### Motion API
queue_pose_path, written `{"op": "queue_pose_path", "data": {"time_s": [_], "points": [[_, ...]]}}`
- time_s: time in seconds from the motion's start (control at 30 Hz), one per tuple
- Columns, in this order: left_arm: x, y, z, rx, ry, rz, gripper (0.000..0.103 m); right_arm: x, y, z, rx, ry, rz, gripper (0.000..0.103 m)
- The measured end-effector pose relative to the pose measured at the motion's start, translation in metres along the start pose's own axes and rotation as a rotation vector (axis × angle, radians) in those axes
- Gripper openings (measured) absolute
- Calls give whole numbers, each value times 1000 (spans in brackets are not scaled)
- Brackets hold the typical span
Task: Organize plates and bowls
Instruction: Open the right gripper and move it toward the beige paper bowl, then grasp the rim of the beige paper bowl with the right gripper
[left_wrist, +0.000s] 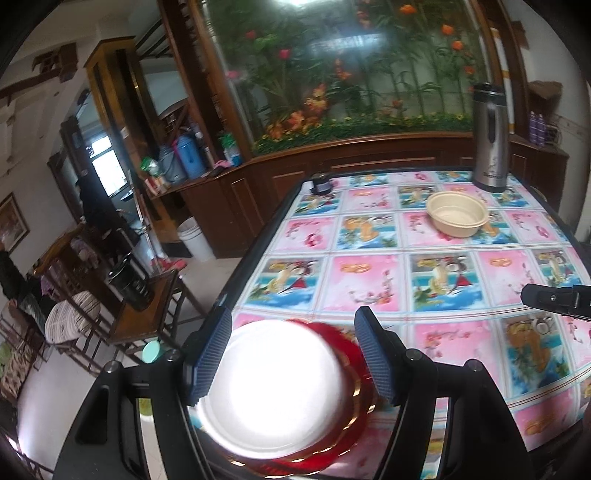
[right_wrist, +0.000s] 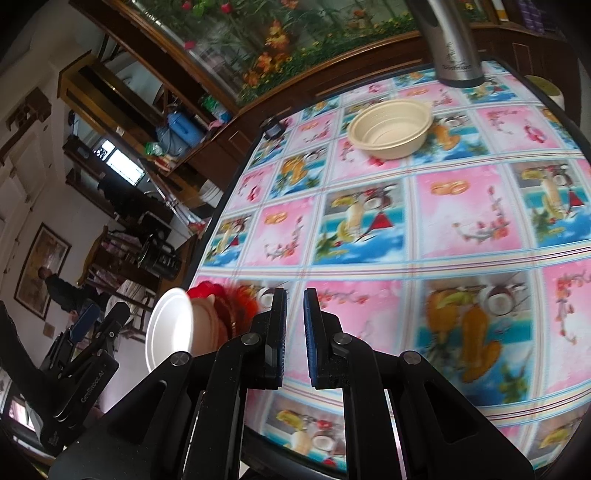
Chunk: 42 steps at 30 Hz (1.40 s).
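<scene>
Desk (left_wrist: 436, 295) under a pink and blue picture cloth, dark rim along its left edge, floor and chairs beyond that rim. Near that left edge and close to the near corner: a stack of plates, white plate (left_wrist: 273, 384) on top, red plate (left_wrist: 343, 350) with gold scalloped rim beneath, overhanging slightly toward the near side. Far across the desk from the stack, toward the back edge: beige bowl (left_wrist: 457, 213), upright, empty inside. Just behind the bowl, at the back edge: steel flask (left_wrist: 489, 136), upright. Also at the back edge, left of the bowl: small dark object (left_wrist: 320, 184), too small to identify. Wide stretch of bare cloth between stack and bowl, open for moving. Left tongs (left_wrist: 295, 354) above the stack, spread about half wide, blue pads on either side of the white plate as seen from the wrist camera, nothing gripped, not clearly touching. Right tongs (right_wrist: 294, 332) to the right of the stack over bare cloth, narrowed to a slim gap, nothing between the pads. Stack blurred in the right wrist view.
</scene>
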<state>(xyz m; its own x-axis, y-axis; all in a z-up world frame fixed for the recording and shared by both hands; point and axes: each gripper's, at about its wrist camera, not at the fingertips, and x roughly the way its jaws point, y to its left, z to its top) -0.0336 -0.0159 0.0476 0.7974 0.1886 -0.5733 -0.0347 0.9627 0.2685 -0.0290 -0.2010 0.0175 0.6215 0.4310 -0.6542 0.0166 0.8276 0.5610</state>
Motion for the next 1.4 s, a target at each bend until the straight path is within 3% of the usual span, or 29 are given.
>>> {"op": "queue_pose_path", "data": {"time_s": [0.53,0.7,0.9,0.93,1.03,1.13,1.3,1.4], "points": [[26,-73,39,64,8,-136,69,-20,-53,40,46,-53,-76,9],[64,-91,52,17,136,-276,69,-17,-72,64,70,-93,-102,9],[106,-103,44,-59,258,-327,69,6,-104,104,90,-183,-114,9],[111,-105,40,-60,267,-328,69,11,-107,109,93,-187,-107,10],[121,-107,33,-64,286,-337,69,36,-128,125,148,-186,-69,28],[126,-108,27,-57,276,-333,69,60,-145,136,209,-184,-20,29],[132,-113,16,-21,285,-352,69,94,-151,150,235,-179,-27,30],[135,-115,10,-5,304,-382,69,109,-153,158,264,-179,-37,38]]}}
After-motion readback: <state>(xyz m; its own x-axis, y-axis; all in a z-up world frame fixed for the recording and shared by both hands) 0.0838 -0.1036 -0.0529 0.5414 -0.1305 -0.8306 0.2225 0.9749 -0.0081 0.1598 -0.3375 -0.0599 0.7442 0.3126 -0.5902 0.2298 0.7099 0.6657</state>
